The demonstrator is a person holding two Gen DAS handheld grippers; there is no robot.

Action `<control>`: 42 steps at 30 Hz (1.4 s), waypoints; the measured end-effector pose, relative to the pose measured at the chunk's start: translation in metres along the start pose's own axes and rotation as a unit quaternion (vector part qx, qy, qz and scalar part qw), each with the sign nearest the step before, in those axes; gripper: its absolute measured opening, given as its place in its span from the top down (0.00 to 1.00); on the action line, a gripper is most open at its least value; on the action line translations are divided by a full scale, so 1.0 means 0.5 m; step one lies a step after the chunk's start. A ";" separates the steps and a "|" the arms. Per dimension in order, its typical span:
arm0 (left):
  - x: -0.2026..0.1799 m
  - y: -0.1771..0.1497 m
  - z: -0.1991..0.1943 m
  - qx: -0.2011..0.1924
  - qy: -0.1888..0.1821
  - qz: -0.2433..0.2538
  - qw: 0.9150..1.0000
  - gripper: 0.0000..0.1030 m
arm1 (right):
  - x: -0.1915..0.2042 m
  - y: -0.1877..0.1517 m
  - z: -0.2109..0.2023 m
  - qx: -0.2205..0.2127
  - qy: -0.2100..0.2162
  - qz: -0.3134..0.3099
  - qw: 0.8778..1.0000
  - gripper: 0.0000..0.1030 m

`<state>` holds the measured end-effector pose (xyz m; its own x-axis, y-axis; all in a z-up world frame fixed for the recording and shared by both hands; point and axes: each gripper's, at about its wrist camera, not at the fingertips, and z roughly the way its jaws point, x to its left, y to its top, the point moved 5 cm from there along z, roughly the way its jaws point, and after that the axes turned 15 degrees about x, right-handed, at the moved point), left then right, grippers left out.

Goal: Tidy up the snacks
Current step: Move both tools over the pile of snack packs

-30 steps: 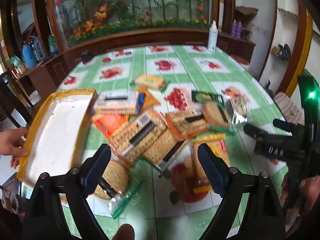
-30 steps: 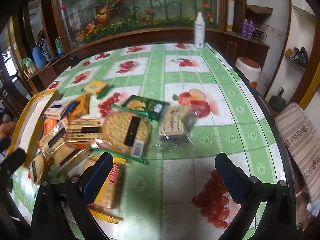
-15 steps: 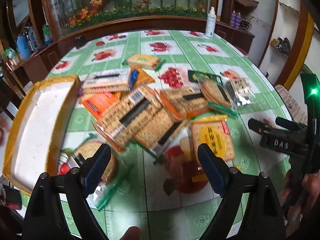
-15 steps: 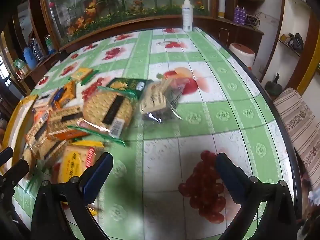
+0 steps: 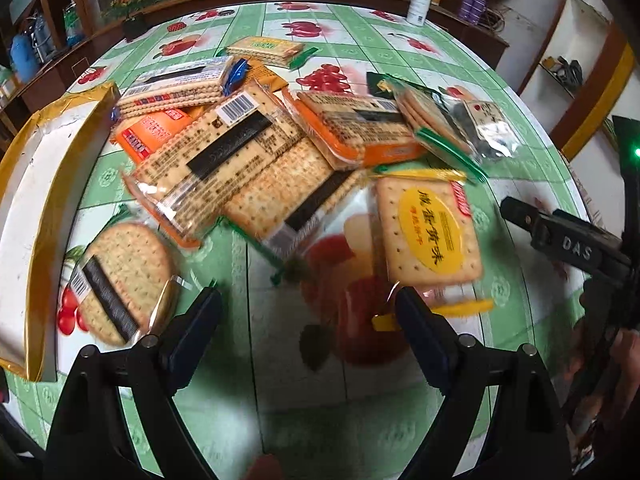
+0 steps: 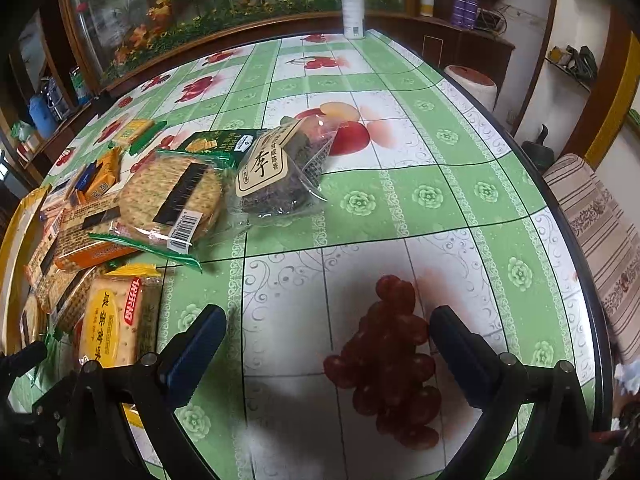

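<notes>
Most of the view is the desk (image 5: pixel 360 420) under its green fruit-print cloth, with a gold-edged white tray (image 5: pixel 36 200) lying along its left side. Next in size is the heap of snacks (image 5: pixel 260 152), overlapping cracker packs spread from just beside the tray toward the middle. Both tools hover with jaws spread wide and nothing between them: the left tool (image 5: pixel 308 308) just short of the heap's near edge, the right tool (image 6: pixel 328 328) over bare cloth with the packs well off to its left. The left hand is plainly nearer, so I judge it takes the first pick. Closest to it are the square cracker pack (image 5: pixel 430 232) ahead and slightly right, long axis running away from the tool, and the round cracker pack (image 5: pixel 124 280) ahead-left near the tray. Writing: the square pack's yellow oval carries Chinese characters (too blurred to transcribe surely); the dark plum bag (image 6: pixel 276 176) shows a large 李; "DAS" is printed on the right tool's body.
</notes>
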<state>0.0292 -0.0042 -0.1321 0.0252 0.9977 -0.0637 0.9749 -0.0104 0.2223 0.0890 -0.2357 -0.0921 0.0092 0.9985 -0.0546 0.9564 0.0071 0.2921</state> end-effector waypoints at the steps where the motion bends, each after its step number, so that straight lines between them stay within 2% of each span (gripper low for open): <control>1: -0.002 0.004 0.003 -0.002 0.001 0.000 1.000 0.14 | 0.002 0.002 0.002 0.001 0.001 0.000 1.000 0.00; 9: -0.009 0.008 -0.011 -0.010 0.009 -0.001 1.000 0.14 | 0.004 0.011 0.010 0.001 0.000 0.001 1.000 0.00; 15: -0.007 -0.005 -0.075 -0.055 0.002 -0.004 0.998 0.14 | 0.000 0.001 -0.019 -0.015 0.016 0.008 1.000 0.00; 34: 0.015 -0.018 -0.116 -0.070 0.012 -0.009 0.997 0.14 | 0.044 -0.022 -0.080 -0.037 0.015 -0.011 0.999 0.00; 37: 0.038 -0.017 -0.116 -0.055 0.028 -0.006 0.998 0.14 | 0.057 -0.024 -0.085 -0.035 0.017 -0.019 0.999 0.00; 42: 0.129 -0.015 -0.131 -0.039 0.047 -0.030 0.998 0.14 | 0.061 -0.019 -0.095 -0.023 0.030 -0.017 0.999 0.00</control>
<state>0.0088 0.0649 -0.0741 -0.0579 0.9983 0.0111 0.9535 0.0520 0.2970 0.0661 -0.2027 -0.0511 -0.0426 0.9991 -0.0090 0.9416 0.0432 0.3340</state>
